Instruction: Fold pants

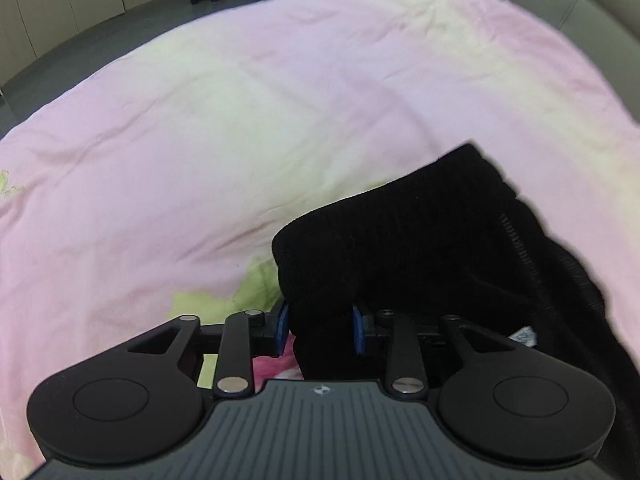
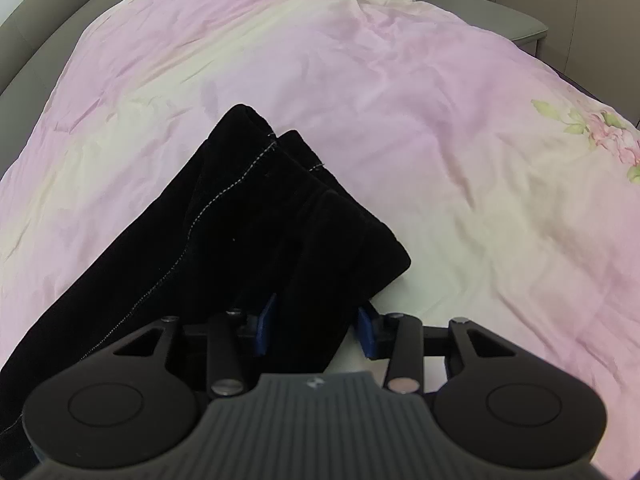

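- While both claws grip cloth, we log the pants (image 1: 440,248) as partly folded: black fabric lies bunched in layers on the pink quilt (image 1: 200,120), not yet a flat, squared stack.
- Left gripper (image 1: 320,326): blue pads (image 1: 283,322) are closed onto a thick roll of the black fabric, which fills the gap between them. We judge it clenched on the pants.
- Seen from the left wrist, the cloth runs from the jaws away to the far right, with a ribbed band and a small white label (image 1: 524,336) near the right finger; this looks like the waist end.
- Right gripper (image 2: 316,328): black fabric (image 2: 248,232) passes between its blue pads (image 2: 266,324). The left pad presses the cloth; the right pad sits at the fabric's edge, so the grasp looks shallower.
- Seen from the right wrist, stitched hems (image 2: 276,144) lie stacked on the far side, and one long panel trails to the near left.
- Done, by our judgement: legs brought together and at least one fold made.
- Left: lay the held layer down, align the edges, smooth, then release.
- Risk: thick layers slipping from the shallow right grasp.
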`<action>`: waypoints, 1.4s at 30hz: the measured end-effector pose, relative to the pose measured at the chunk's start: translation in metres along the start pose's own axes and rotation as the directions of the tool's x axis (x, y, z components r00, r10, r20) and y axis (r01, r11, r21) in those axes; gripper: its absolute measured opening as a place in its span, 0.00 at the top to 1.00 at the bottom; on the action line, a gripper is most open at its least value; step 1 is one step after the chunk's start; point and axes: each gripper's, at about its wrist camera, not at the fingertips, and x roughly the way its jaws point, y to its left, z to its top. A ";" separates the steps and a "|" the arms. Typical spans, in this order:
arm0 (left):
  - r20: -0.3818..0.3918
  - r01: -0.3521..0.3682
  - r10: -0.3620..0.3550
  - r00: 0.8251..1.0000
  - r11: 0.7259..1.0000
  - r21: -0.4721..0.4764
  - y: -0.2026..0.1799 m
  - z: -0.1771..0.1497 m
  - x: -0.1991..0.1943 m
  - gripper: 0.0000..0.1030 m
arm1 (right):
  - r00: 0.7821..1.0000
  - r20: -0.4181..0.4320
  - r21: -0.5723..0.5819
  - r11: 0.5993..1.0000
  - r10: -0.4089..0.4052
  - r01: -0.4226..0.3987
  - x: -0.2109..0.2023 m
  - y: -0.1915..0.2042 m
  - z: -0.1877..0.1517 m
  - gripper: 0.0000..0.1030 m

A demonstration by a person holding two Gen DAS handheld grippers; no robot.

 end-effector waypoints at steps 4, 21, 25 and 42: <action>0.032 -0.077 0.074 0.997 0.991 0.109 -0.013 -0.002 -0.007 0.37 | 0.999 -0.034 -0.098 0.995 -0.026 0.023 -0.006 0.008 0.008 0.61; 0.076 0.115 -0.188 0.979 0.824 0.555 -0.103 -0.024 -0.074 0.29 | 0.997 -0.032 -0.573 0.816 0.069 -0.075 -0.053 0.084 -0.016 0.56; 0.084 0.111 -0.207 0.975 0.775 0.622 -0.138 -0.042 -0.059 0.29 | 0.997 -0.034 -0.602 0.796 0.065 -0.072 -0.027 0.115 -0.016 0.56; 0.095 -0.017 -0.045 0.995 0.822 0.569 -0.198 -0.024 0.028 0.40 | 0.990 -0.040 -0.583 0.808 -0.136 0.087 0.103 0.154 0.041 0.55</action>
